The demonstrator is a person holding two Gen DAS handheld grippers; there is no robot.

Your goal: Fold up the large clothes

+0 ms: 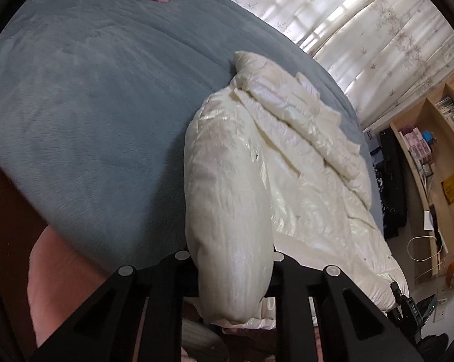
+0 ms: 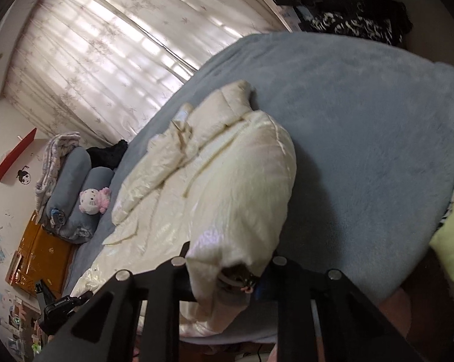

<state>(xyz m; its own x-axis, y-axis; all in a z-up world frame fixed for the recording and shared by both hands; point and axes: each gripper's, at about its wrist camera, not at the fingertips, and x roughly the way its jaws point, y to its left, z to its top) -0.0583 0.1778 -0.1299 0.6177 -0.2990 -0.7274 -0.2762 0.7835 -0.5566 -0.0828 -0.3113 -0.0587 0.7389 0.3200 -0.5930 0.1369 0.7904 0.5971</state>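
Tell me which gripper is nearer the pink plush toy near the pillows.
Left. The left gripper grips the cream jacket on the side toward the plush toy; the right gripper grips the jacket's far side.

Cream puffer coat (image 1: 257, 163) rumpled on bed, hem lifted.

Your left gripper (image 1: 231, 274) is matte black, its finger arms cut with triangular windows and capped by round silver pivot pins; your right gripper (image 2: 228, 277) matches, black arms, silver pins, same cut-outs.
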